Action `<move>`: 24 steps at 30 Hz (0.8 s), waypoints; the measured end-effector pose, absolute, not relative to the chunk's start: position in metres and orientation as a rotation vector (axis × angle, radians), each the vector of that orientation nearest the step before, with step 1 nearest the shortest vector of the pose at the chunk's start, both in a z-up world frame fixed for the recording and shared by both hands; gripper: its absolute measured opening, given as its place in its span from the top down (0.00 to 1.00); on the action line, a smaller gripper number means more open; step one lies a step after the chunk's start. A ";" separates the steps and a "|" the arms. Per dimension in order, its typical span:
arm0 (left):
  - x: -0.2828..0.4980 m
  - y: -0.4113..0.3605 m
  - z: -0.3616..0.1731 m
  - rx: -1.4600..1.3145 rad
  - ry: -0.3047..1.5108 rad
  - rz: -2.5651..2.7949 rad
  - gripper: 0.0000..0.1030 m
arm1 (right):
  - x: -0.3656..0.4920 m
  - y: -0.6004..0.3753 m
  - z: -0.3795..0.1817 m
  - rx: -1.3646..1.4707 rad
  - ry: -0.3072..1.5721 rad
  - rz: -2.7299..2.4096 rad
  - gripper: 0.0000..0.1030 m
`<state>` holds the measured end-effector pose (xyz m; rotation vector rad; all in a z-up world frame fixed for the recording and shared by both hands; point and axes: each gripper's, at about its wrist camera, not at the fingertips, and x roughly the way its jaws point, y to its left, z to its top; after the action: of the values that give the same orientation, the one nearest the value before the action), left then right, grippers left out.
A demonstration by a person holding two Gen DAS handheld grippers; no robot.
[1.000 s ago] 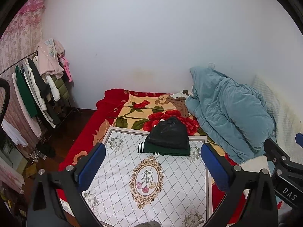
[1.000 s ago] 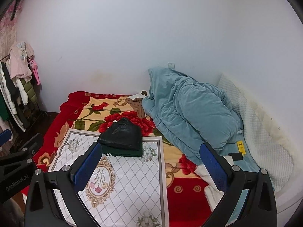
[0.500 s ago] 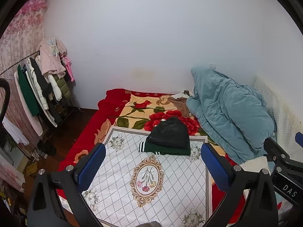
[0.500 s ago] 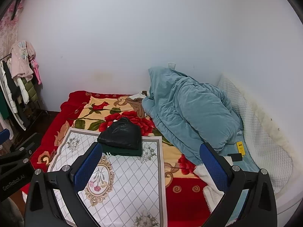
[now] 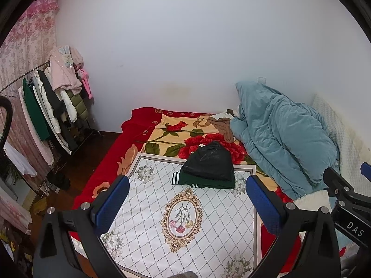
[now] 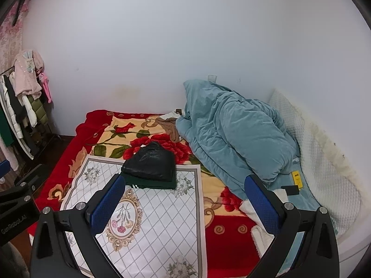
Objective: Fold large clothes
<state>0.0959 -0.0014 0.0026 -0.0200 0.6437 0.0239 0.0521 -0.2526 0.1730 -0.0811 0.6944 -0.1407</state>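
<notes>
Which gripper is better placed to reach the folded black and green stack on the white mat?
Left, marginally. The folded stack sits centred between the left gripper jaws; for the right gripper it lies off to the left. Both are open, empty, held above the white mat.

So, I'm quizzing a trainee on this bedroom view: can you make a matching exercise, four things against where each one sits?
Things:
1. black garment
2. green garment
3. teal quilt
4. pink jacket

Places:
A. hanging on the clothes rack by the wall
B. heaped on the right side of the bed
C. folded, on top of the stack
D. folded, under the stack, on the white patterned sheet

Pairs: 1-C, 2-D, 3-B, 4-A
</notes>
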 end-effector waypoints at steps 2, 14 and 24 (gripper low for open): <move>0.095 -0.002 0.002 -0.018 0.643 0.025 0.00 | 0.053 -0.253 0.172 -0.079 0.697 -0.140 0.00; 0.093 0.000 0.002 -0.017 0.644 0.023 0.00 | 0.055 -0.254 0.167 -0.079 0.700 -0.146 0.00; 0.092 0.007 0.000 -0.014 0.648 0.027 0.00 | 0.054 -0.254 0.166 -0.080 0.704 -0.148 0.00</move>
<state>0.0918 0.0069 0.0003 -0.0135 0.6482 0.0270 0.0539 -0.2538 0.1656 -0.0800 0.7043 -0.1480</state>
